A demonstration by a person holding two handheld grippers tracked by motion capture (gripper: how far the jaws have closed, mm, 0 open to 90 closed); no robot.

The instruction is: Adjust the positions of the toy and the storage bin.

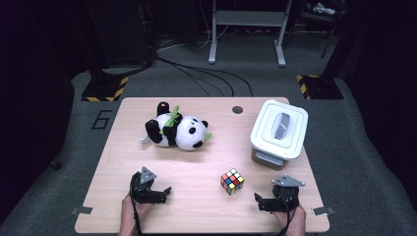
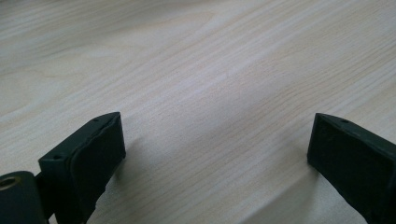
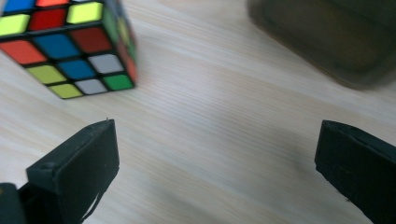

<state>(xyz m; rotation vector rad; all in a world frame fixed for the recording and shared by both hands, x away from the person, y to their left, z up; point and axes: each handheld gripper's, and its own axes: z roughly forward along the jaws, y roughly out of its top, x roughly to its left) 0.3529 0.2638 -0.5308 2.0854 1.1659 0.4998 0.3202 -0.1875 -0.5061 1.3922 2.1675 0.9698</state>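
A panda plush (image 1: 178, 131) lies on its side on the far middle of the wooden table (image 1: 196, 167). A scrambled colour cube (image 1: 232, 181) sits on the near right part, and it is close up at the top left of the right gripper view (image 3: 70, 42). My left gripper (image 1: 165, 192) rests near the front left edge, open, with bare wood between its jaws (image 2: 217, 154). My right gripper (image 1: 259, 200) rests near the front right edge, open and empty (image 3: 217, 158), just right of the cube.
A white lidded bin (image 1: 279, 132) with a grey handle stands at the right side of the table; its dark wall (image 3: 327, 37) shows blurred beyond the right gripper. A round cable hole (image 1: 237, 109) sits at the far edge. Stands and cables lie on the floor behind.
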